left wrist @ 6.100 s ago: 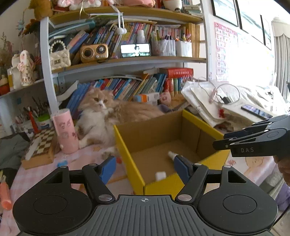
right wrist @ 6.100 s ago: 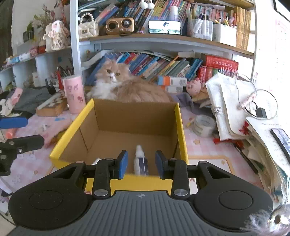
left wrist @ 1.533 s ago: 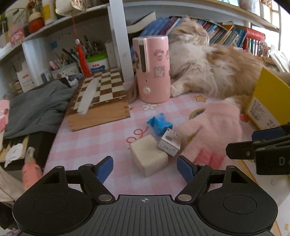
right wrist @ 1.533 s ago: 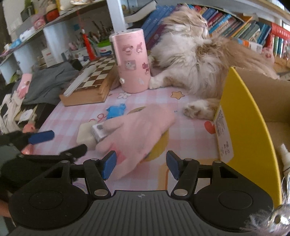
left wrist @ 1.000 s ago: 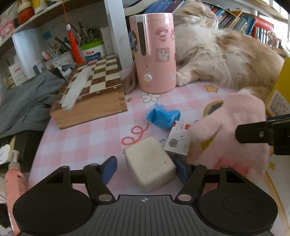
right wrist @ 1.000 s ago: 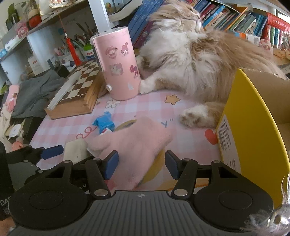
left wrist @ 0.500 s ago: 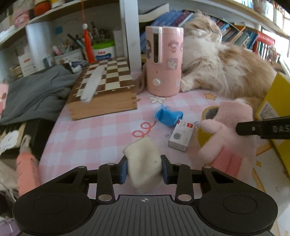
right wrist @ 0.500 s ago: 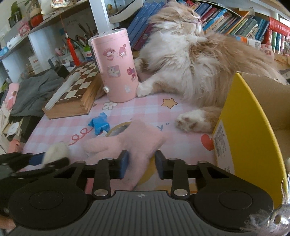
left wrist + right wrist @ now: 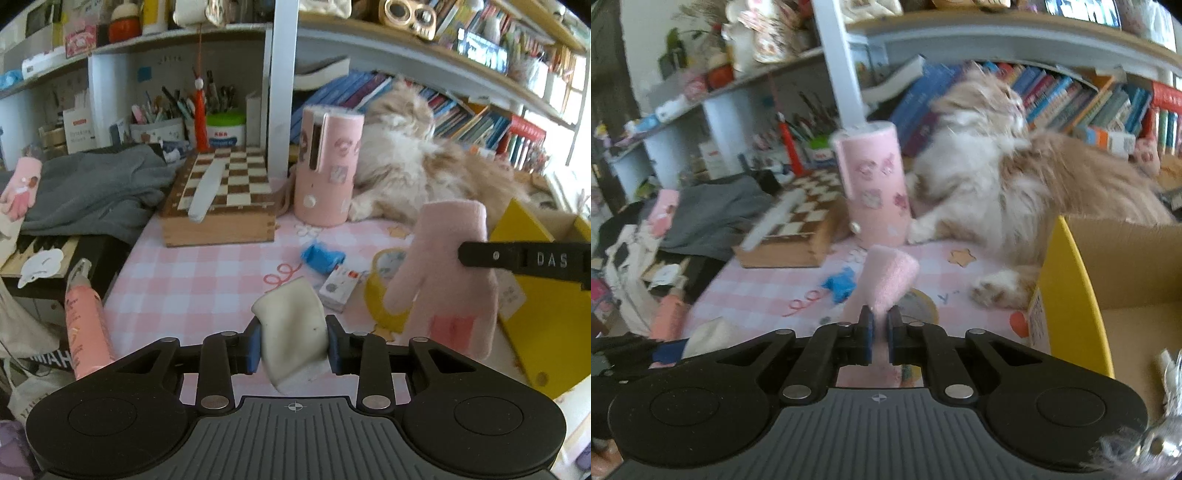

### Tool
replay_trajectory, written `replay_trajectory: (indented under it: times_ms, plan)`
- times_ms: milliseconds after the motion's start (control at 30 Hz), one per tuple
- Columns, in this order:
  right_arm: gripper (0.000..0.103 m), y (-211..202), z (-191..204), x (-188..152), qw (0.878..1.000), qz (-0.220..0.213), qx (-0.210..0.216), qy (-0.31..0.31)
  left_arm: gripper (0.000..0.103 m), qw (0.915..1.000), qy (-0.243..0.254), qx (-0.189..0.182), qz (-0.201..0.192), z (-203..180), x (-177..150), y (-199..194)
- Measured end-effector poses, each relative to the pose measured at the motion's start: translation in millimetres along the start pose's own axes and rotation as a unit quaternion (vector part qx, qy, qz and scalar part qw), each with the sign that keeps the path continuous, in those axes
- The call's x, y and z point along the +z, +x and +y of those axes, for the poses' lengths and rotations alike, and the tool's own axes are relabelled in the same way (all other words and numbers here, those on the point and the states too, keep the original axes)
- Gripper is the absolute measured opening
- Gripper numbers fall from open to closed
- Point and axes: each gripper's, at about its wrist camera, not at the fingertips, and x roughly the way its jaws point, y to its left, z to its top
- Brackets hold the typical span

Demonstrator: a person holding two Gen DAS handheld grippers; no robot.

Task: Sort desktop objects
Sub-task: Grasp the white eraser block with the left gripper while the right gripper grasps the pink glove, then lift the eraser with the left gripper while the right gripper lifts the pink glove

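- Two things are up off the counter (image 9: pixel 207 280) at once: a cream foam block (image 9: pixel 291 332) and a pink glove (image 9: pixel 443 273).
- Foam block: pinched between the blue pads of the left gripper (image 9: pixel 291 349), which is closed down to the block's width, squeezing its sides.
- Pink glove: clamped in the right gripper (image 9: pixel 880 334), whose pads have come nearly together on a thin fold of it; it stands on end, long axis upright, cuff at the bottom in the left wrist view.
- Yellow cardboard box (image 9: pixel 1071 295): it lies right of both grippers, open side up. The right gripper is the nearer to its wall, so I judge the glove has the shorter carry and the block must cross further rightward.
- Left on the counter: a blue wrapper (image 9: pixel 321 256), a small white carton (image 9: pixel 338 288) and a yellow tape roll (image 9: pixel 384 295) just beside the glove.
- Farther off: a pink cylinder (image 9: pixel 328 166), a chessboard box (image 9: pixel 225 195) to its left, and a cat (image 9: pixel 1015 184) lying just behind the yellow box.
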Motion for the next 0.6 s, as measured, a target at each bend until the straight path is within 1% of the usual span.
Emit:
replay_trajectory:
  times_ms: [167,333,600]
  plan:
    - [0.007,-23.1,6.6,-2.5,1.0,-0.007,0.009,-0.009,0.032,0.9998,-0.002,-0.011,-0.018,-4.0,-0.5,-21.4]
    - [0.007,-39.0,10.8,-10.9,1.0,-0.007,0.004,-0.027,0.032,0.9994,-0.002,-0.019,-0.029,-6.4,-4.8,-39.0]
    - [0.007,-56.3,14.9,-24.3,1.0,-0.002,-0.004,-0.029,0.032,0.9987,0.0,-0.032,-0.039,-5.9,-10.3,-62.3]
